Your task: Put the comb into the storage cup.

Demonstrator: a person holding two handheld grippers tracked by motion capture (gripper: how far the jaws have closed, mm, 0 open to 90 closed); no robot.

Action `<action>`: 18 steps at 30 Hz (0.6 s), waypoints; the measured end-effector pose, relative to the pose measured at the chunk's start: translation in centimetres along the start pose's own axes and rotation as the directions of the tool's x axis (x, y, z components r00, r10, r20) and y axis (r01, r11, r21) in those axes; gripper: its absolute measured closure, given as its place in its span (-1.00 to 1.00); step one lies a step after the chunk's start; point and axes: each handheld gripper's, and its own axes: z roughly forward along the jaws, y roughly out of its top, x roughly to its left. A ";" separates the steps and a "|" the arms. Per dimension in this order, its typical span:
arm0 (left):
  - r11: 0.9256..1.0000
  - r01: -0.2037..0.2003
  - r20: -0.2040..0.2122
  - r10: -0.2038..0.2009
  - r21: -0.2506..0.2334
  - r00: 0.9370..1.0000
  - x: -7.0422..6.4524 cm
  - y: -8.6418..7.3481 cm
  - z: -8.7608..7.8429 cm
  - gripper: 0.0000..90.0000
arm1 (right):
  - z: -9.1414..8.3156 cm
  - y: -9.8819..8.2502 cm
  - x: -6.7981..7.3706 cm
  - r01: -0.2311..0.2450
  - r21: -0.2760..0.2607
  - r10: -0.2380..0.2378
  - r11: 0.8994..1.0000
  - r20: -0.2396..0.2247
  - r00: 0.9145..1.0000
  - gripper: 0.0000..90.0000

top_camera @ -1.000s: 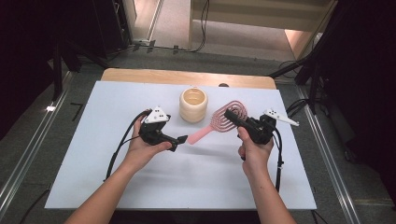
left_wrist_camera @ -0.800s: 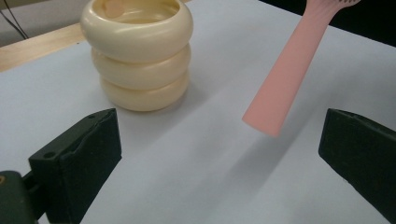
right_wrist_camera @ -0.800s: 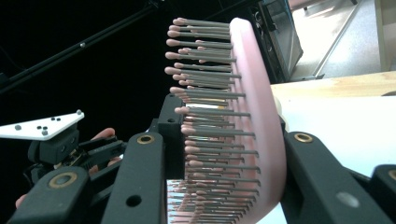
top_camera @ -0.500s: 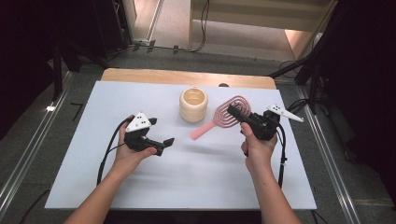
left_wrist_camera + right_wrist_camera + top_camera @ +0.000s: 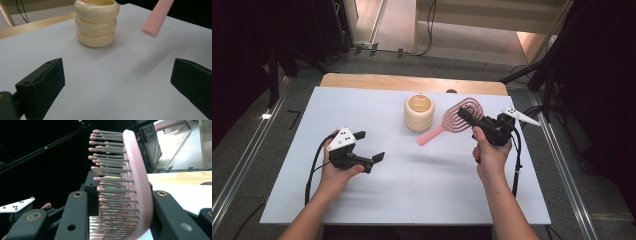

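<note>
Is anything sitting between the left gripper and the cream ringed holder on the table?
Nothing visible does. The left gripper is open, and bare table runs from its jaws to the cream holder. The pink hairbrush, clamped in the right gripper, hangs off to the side.

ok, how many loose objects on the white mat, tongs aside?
2: a cream ringed cup standing mid-mat, and a pink hairbrush lifted just right of it, head clamped in the right tongs.

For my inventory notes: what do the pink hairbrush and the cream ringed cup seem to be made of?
Pink hairbrush: apparently matte plastic, a smooth moulded handle, with thin grey bristles with pink tips. Cream ringed cup: glossy surface with soft highlights, perhaps glazed ceramic or plastic; I cannot tell which.
</note>
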 end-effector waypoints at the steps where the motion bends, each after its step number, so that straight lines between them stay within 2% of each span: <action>1: 1.000 0.000 -0.006 0.000 -0.004 1.000 0.1 -0.2 -0.2 -1.00 | 0.0 0.1 0.1 0.001 0.000 -0.001 1.000 0.000 1.000 0.38; 18: 0.999 0.013 -0.078 -0.017 -0.052 0.997 1.4 -3.0 -4.4 -1.00 | 0.2 1.6 0.2 0.021 -0.019 -0.021 1.000 0.001 1.000 0.39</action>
